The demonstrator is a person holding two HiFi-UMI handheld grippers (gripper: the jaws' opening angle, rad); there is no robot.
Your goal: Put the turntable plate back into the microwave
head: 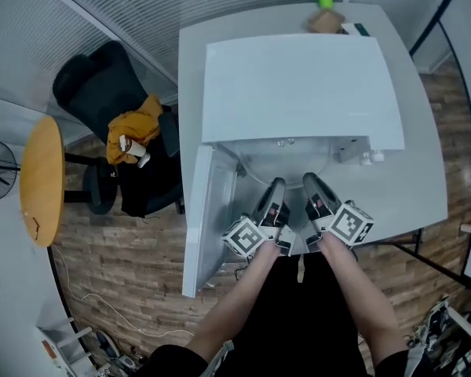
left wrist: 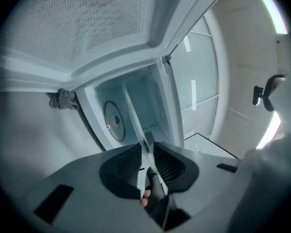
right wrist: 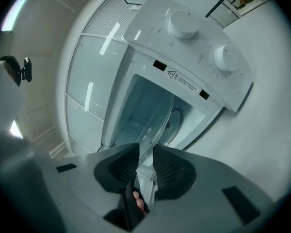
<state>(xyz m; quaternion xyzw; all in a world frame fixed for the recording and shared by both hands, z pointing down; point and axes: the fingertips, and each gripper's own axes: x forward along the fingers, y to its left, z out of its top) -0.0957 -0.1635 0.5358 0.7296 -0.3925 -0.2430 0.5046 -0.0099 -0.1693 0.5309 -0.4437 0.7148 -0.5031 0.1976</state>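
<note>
— Closest to us: what do we have in the jaws?

— The left gripper (left wrist: 148, 155) is clamped on the near rim of the turntable plate (left wrist: 132, 113), which we see edge-on, running away from us between the jaws. The right gripper (right wrist: 146, 155) is closed on the same rim just beside it, also with glass between its jaws.

— So where is the plate?

— We hold it between us at the mouth of the microwave (head: 298, 85), partly inside the cavity. The door (head: 206, 210) hangs open on our left.

— How do we expect it to handle?

— We judge it heavy for its thickness, stiff, slick and breakable. With only the near rim gripped, its weight can make it droop or slide out. Two holds on the raised edge suit it, and we'd set it down gently rather than let it drop.

— What can't we make out?

— From above, the microwave's top hides how far in the plate reaches. A round disc (left wrist: 115, 121) shows deep in the cavity, but we can't tell whether it is a drive hub or a roller ring. Nor can we tell how the plate's underside lines up with it. The clear glass nearly vanishes against the white walls. Farther off, the microwave covers much of the tabletop (head: 428, 187).
</note>
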